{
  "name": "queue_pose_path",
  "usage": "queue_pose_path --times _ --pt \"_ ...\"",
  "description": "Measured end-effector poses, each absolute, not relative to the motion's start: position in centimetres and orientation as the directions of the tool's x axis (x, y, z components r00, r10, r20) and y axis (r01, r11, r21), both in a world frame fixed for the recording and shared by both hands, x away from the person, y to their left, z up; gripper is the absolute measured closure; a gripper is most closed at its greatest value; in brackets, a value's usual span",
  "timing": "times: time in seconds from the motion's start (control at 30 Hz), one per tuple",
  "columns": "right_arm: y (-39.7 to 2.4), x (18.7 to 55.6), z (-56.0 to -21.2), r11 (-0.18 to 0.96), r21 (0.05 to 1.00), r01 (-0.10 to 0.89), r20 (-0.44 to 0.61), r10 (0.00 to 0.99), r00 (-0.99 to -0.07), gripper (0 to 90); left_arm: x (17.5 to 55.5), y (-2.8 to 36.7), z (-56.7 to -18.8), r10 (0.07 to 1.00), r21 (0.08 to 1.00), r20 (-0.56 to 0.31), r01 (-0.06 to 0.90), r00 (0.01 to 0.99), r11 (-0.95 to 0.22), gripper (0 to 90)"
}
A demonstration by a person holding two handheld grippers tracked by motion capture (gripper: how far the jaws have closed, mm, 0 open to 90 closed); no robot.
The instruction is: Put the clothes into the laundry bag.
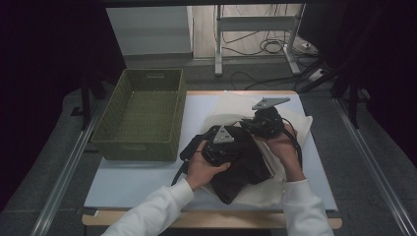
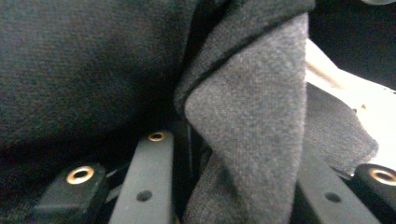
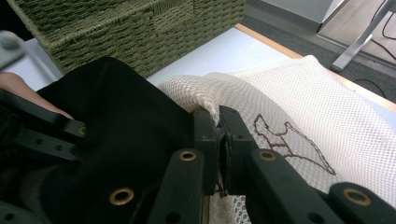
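A dark garment (image 1: 248,167) lies bunched on a cream mesh bag (image 1: 227,105) at the middle of the table. My left gripper (image 1: 222,147) is pressed into the garment, and in the left gripper view a thick grey fold (image 2: 247,121) fills the space between its jaws (image 2: 229,140), which hold it. My right gripper (image 1: 264,123) sits just to the right and farther back. Its jaws (image 3: 218,128) are shut on the rim of the mesh bag (image 3: 299,102), right beside the black cloth (image 3: 121,107). The bag bears a brown outline drawing (image 3: 289,140).
A green woven basket (image 1: 142,115) stands at the table's left, close behind the garment in the right gripper view (image 3: 116,28). A white mat (image 1: 128,182) covers the tabletop, with bare mat in front of the basket. Cables and a metal stand (image 1: 219,44) lie on the floor beyond.
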State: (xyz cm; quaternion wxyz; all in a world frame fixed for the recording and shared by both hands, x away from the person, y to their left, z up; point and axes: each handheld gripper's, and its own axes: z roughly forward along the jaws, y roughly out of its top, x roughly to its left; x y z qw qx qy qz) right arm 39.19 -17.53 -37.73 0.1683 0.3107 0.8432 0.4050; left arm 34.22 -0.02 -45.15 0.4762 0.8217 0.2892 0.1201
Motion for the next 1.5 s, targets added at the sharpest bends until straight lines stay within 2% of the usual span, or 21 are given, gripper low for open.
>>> queue_pose_path --times 0.2,0.53,0.63,0.67,0.7,0.73,0.87,1.03,1.13,1.3,1.5 --pt "-17.4 39.0 -37.5 0.474 0.794 0.381 -0.033 0.659 -0.751 86.4 34.6 -1.5 -45.7 0.607 0.84 0.0 0.329 0.795 -0.431 70.6" --pt "-17.8 39.0 -37.4 0.46 0.801 0.383 -0.025 0.665 -0.746 86.4 34.8 -2.7 -46.2 0.609 0.847 -0.03 0.344 0.792 -0.406 68.4" --pt "-18.2 39.2 -37.5 0.449 0.803 0.393 -0.013 0.672 -0.74 86.4 33.9 -2.4 -46.1 0.602 0.858 -0.04 0.336 0.798 -0.389 56.9" --pt "-18.2 39.2 -37.5 0.449 0.803 0.393 -0.013 0.672 -0.74 86.4 33.7 -2.2 -46.0 0.6 0.861 -0.038 0.331 0.799 -0.387 56.9" --pt "-18.2 39.3 -37.6 0.449 0.803 0.393 -0.012 0.671 -0.741 86.4 33.0 -1.7 -45.8 0.611 0.874 -0.033 0.32 0.791 -0.366 45.0" --pt "-18.2 39.3 -37.6 0.448 0.802 0.394 -0.011 0.672 -0.741 86.3 32.6 -1.4 -45.7 0.621 0.884 -0.038 0.316 0.783 -0.344 40.7" --pt "-18.3 39.4 -37.7 0.448 0.802 0.396 -0.011 0.674 -0.739 86.3 31.2 -0.1 -44.6 0.624 0.898 -0.041 0.302 0.781 -0.319 31.4" --pt "-18.5 39.5 -37.8 0.44 0.803 0.403 -0.003 0.678 -0.735 86.2 28.6 3.6 -42.3 0.613 0.929 -0.064 0.272 0.787 -0.252 30.0" --pt "-18.5 39.6 -37.8 0.439 0.802 0.404 -0.002 0.679 -0.734 86.2 28.2 7.1 -41.4 0.671 0.934 -0.065 0.281 0.739 -0.219 29.9" --pt "-18.4 39.5 -37.8 0.442 0.8 0.404 -0.005 0.679 -0.734 86.2 28.6 10.5 -42.2 0.724 0.916 -0.072 0.332 0.686 -0.224 27.1" --pt "-18.3 39.6 -37.9 0.443 0.799 0.406 -0.004 0.68 -0.734 86.2 29.7 11.0 -43.8 0.743 0.892 -0.075 0.378 0.666 -0.249 25.7"
